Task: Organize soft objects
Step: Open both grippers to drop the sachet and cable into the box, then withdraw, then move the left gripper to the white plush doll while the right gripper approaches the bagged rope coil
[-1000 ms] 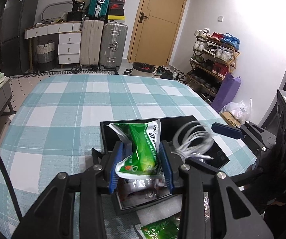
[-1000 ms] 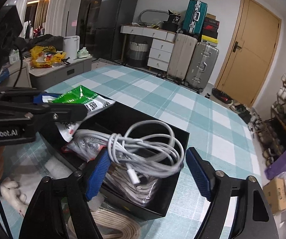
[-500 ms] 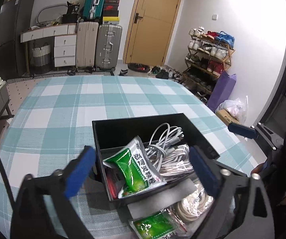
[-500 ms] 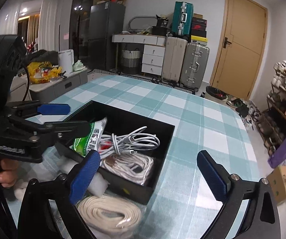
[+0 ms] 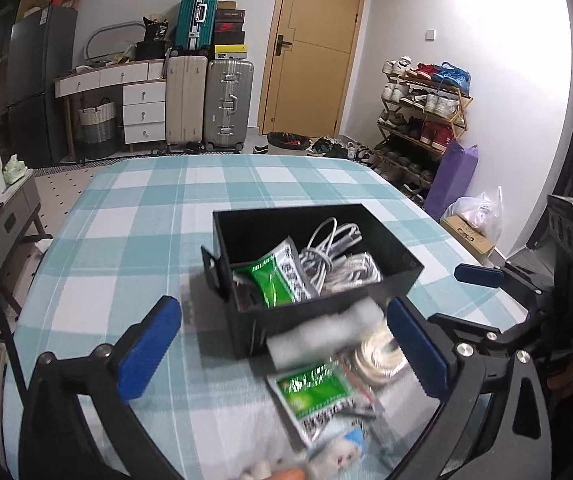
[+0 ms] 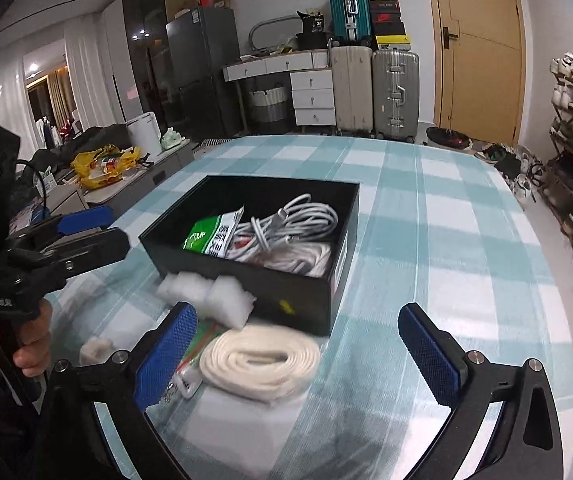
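Both hand-held grippers stand wide with nothing between their blue pads: the left hand-held gripper [image 5: 282,346] is still spreading its jaws, while the right hand-held gripper [image 6: 300,350] hangs over the near edge of the desk [image 6: 446,216], which wears a teal checked cloth. A black box [image 5: 400,258] sits in the middle of the desk. Inside it lie a green packet [image 5: 274,278] on the left and a coil of grey cable [image 5: 332,242] on the right, over a white bundle. Just near of the box lie white foam pieces [image 6: 210,292], a rolled cream strap [image 6: 262,356], and a second green packet [image 5: 318,392].
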`<action>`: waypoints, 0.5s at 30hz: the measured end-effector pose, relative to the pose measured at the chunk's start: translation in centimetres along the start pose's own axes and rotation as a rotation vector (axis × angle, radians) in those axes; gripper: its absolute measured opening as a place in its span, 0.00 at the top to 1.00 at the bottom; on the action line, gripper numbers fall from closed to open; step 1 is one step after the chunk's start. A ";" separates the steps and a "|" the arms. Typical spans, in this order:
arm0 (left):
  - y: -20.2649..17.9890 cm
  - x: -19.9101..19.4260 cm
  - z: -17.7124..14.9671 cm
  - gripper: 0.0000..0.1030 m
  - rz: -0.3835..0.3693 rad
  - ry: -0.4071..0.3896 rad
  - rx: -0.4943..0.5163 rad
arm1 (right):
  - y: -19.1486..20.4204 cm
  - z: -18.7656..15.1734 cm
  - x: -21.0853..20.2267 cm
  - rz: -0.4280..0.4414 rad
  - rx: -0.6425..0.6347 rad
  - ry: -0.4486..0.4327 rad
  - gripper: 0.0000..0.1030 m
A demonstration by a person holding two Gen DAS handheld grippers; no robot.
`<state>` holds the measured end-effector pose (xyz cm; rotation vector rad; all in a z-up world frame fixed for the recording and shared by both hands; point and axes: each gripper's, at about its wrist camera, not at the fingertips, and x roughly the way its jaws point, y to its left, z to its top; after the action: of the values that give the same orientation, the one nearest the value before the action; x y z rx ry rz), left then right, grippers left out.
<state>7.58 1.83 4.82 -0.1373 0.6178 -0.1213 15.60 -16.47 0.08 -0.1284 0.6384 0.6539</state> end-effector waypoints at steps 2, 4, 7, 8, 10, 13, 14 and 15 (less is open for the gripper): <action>-0.1 -0.4 -0.7 0.00 0.005 0.004 -0.002 | 0.4 -0.3 -0.1 -0.004 -0.011 -0.004 0.01; -0.2 -0.6 -1.4 0.00 0.007 0.012 0.003 | 0.5 -0.6 0.0 -0.003 -0.014 -0.002 0.01; -0.5 -1.0 -2.4 0.00 0.018 0.022 0.015 | 0.5 -0.8 0.3 -0.012 -0.008 0.009 0.01; -0.6 -1.2 -2.6 0.00 0.019 0.025 0.017 | 0.5 -0.8 0.2 -0.008 -0.006 0.010 0.01; -0.8 -1.4 -3.1 0.00 0.016 0.033 0.021 | 0.4 -0.8 0.2 -0.009 -0.011 0.004 0.01; -1.1 -1.5 -3.7 0.00 0.032 0.042 0.024 | 0.0 -0.9 0.3 0.002 -0.008 0.000 0.01; -1.1 -1.5 -4.0 0.00 0.039 0.048 0.025 | -0.1 -1.0 0.4 0.005 -0.003 0.002 0.01; -1.2 -1.5 -4.2 0.00 0.040 0.054 0.026 | -0.3 -1.1 0.4 0.005 -0.001 0.004 0.01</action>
<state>3.84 0.53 2.47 -0.0967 0.6725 -0.0945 15.48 -16.81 -1.08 -0.1286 0.6428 0.6593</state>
